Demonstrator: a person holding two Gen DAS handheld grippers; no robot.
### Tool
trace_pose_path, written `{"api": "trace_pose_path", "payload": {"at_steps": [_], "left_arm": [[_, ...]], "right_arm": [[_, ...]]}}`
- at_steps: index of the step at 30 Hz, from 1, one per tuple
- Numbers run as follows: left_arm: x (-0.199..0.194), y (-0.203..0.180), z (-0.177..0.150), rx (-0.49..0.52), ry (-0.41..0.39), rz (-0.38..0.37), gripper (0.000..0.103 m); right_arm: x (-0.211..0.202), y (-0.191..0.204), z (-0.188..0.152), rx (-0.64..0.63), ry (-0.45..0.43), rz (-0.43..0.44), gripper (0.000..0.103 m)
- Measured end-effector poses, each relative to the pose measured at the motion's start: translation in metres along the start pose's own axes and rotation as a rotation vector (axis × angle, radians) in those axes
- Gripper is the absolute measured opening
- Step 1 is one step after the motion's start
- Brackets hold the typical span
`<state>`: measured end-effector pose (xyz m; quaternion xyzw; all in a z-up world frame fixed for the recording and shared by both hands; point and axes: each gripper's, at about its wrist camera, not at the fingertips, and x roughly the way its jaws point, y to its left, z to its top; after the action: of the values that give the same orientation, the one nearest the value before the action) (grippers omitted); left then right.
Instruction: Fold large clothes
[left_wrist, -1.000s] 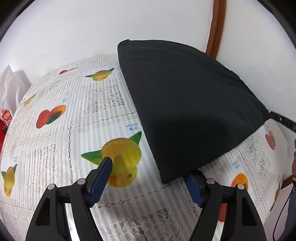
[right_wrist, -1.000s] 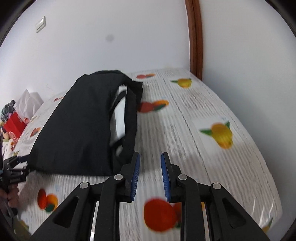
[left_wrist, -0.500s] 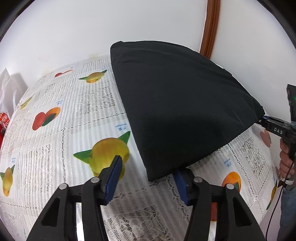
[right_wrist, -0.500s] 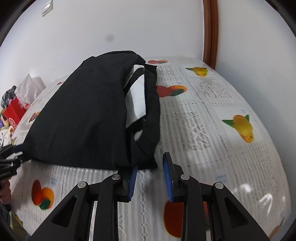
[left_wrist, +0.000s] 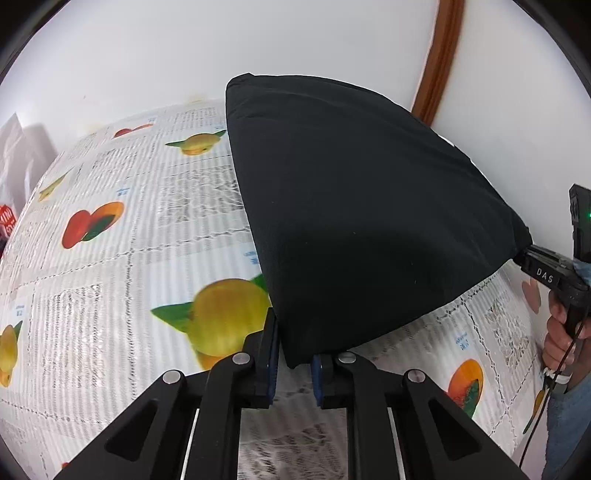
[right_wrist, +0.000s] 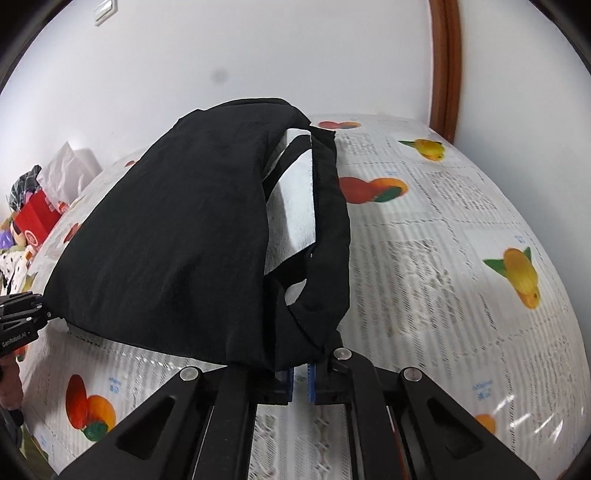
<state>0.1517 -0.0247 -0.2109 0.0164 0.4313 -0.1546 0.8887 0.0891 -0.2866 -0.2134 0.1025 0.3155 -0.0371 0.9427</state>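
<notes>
Drew the left tongs (left_wrist: 293, 354) shut from a wide spread a second before, down onto the near corner of the black garment (left_wrist: 369, 221), and pushed the right tongs (right_wrist: 300, 373) forward from bare cloth up to the garment's hem. Had just been closing both pairs, with black fabric between the pads each time.

From the left wrist view, took in the scene thus. Far left, saw a pale, blurred shape against the wall. Next, found the counter (left_wrist: 110, 295) under a white lace tablecloth printed with red, orange and yellow fruit. Held the garment corner pinched between the blue pads (left_wrist: 272, 350), with the dark cloth stretched up and away to the right, lifted clear of the tablecloth along its lower edge. Behind it, noted a brown wooden frame (left_wrist: 439, 55) against the white wall. At the right edge, saw the right tongs clamped on the opposite corner, with a hand (left_wrist: 561, 332) on the grip.

From the right wrist view, saw a red box (right_wrist: 35, 221) among clutter at far left, and the left tongs below it, at the garment's far corner. Held the hem nipped in the nearly closed right pads, the fabric bunched over them. Noted a white panel (right_wrist: 295, 206) with black bands among the folds, then open tablecloth to the right.
</notes>
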Motion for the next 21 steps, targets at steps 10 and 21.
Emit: {"api": "trace_pose_path", "payload": {"at_steps": [10, 21], "left_arm": [[-0.01, 0.049, 0.006, -0.054, 0.017, 0.063, 0.013], [-0.011, 0.079, 0.013, -0.114, 0.037, 0.069, 0.016]], "right_arm": [[0.031, 0.044, 0.028, -0.033, 0.018, 0.066, 0.005], [0.047, 0.069, 0.042, -0.003, 0.03, 0.094, 0.008]]}}
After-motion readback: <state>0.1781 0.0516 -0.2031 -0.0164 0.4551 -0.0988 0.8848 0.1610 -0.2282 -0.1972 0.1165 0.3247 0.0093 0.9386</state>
